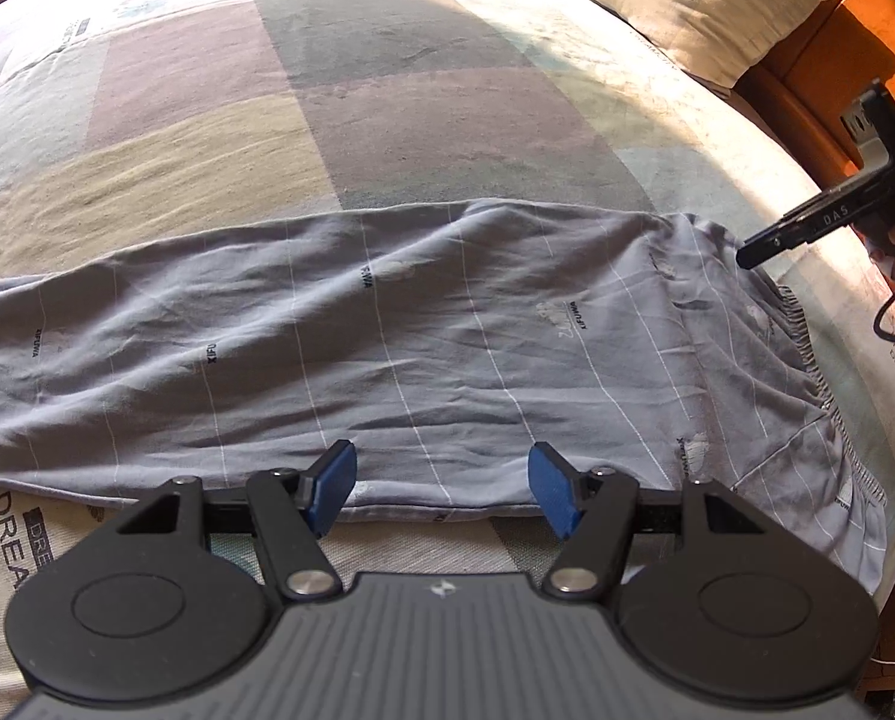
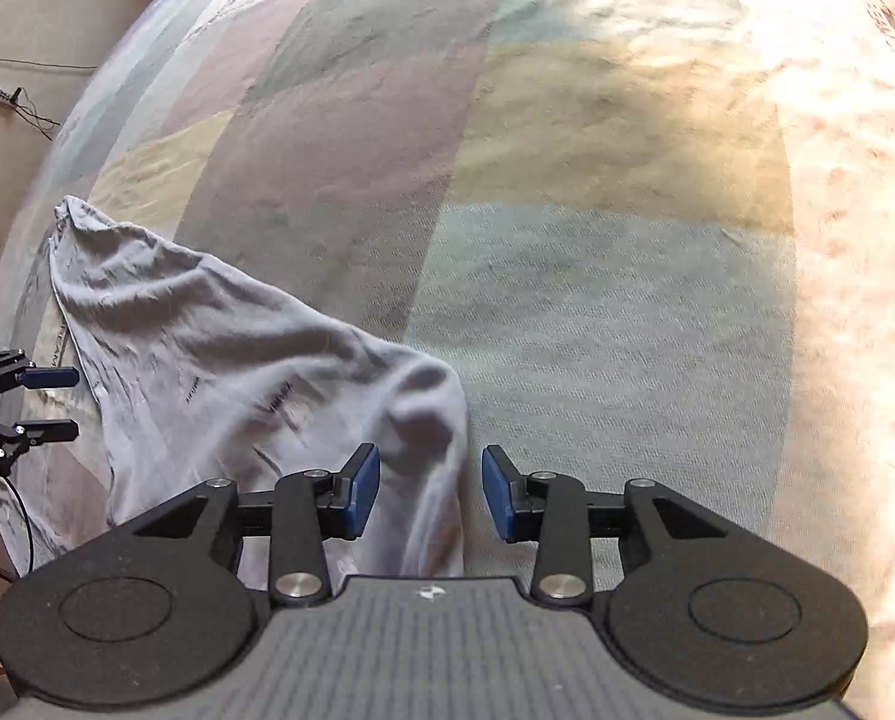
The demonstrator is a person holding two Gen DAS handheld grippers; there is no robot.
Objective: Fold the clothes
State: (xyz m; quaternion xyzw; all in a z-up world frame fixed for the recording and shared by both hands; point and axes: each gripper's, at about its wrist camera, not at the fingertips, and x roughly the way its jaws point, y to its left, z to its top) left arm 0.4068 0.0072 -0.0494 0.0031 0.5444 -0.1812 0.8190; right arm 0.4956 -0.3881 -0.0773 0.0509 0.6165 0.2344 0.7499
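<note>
1. Grey cotton trousers w/ thin white stripes and small printed lettering (image 1: 423, 348) lie lengthwise across the bed, on a pastel patchwork bedspread (image 1: 387, 120); gathered elastic waistband (image 1: 807, 348) sits at the right end in the left wrist view.
2. Left gripper (image 1: 441, 495), black frame w/ blue pads, hovers over the near edge of the trousers, jaws apart, nothing clamped btwn them.
3. Right gripper (image 2: 430, 492): jaws apart too; a raised fold of the grey fabric (image 2: 423, 420) sits btwn the blue pads, but the pads don't press on it – released, not grasping.
4. In the right wrist view the trousers run from the gripper away toward the left, w/ the left gripper just beside their edge.
5. Cream pillow printed "DREAMCITY" (image 1: 705, 6) lies at the bed's far right corner, next to an orange-brown wooden bed frame (image 1: 819, 60).
</note>
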